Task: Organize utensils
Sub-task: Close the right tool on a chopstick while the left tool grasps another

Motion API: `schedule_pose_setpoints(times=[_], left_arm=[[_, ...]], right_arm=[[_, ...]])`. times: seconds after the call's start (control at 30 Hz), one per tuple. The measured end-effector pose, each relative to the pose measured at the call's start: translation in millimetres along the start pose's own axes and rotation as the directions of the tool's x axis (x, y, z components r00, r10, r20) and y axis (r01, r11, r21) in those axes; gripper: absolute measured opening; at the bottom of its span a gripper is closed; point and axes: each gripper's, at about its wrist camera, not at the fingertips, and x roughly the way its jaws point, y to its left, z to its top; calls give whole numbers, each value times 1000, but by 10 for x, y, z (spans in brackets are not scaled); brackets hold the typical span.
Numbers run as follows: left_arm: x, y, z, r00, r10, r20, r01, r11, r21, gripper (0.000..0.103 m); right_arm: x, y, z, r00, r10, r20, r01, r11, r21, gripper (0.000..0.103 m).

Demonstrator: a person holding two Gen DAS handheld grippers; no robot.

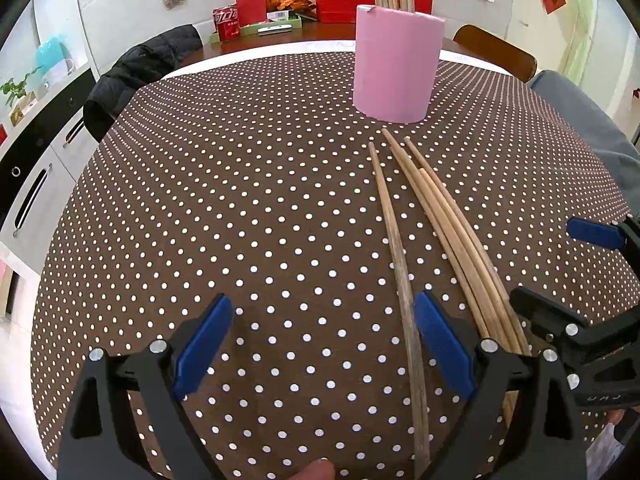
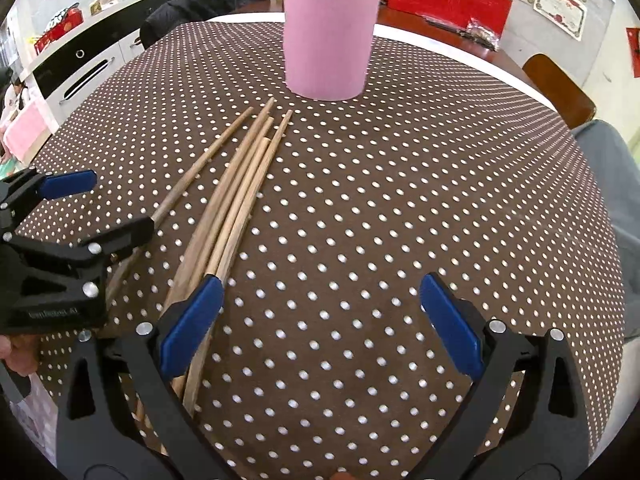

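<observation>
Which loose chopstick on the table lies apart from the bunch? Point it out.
The darker chopstick on the left of the pile. It lies alone on the tablecloth, with a gap to the paler bundle, and it runs between the left gripper's open jaws.

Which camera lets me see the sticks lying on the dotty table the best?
The right wrist view: the loose chopsticks fan across the polka-dot tablecloth toward the pink holder, mostly unhidden until the gripper finger. In the left wrist view the same chopsticks show too, but their near ends slip behind the left gripper finger.
</observation>
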Motion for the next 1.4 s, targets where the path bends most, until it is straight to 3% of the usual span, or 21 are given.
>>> schedule_pose_setpoints(times=[0.47,0.73,0.87,1.0,1.17,1.2,1.27,1.3,1.4], left_arm=[[7,24,6,1000,2,-4,-2,1000,9,91],[23,46,35,1000,17,-7,-17,1000,25,91],[85,-17,129,998,54,-27,-52,996,67,91],[132,-35,224,998,41,-54,-36,994,99,91],[214,-31,388,996,0,-91,13,990,141,91],[229,-32,413,996,-10,-94,24,989,146,90],[252,-16,431,992,-71,-101,84,988,129,74],[252,-3,466,990,-94,-102,106,987,120,70],[193,-83,455,989,-125,-81,137,976,171,42]], right_arm=[[3,93,29,999,-28,-21,28,1000,-6,97],[32,96,93,999,-27,-38,27,1000,9,89],[105,90,262,999,8,-46,-7,1000,30,71],[151,128,393,997,40,-71,-40,999,0,50],[248,148,580,993,61,-100,-63,998,-18,47],[272,150,620,993,63,-103,-65,998,-19,42],[302,181,677,993,59,-101,-63,997,-38,34],[300,196,673,993,57,-100,-61,997,-46,30],[297,262,671,994,57,-96,-65,994,-82,22]])
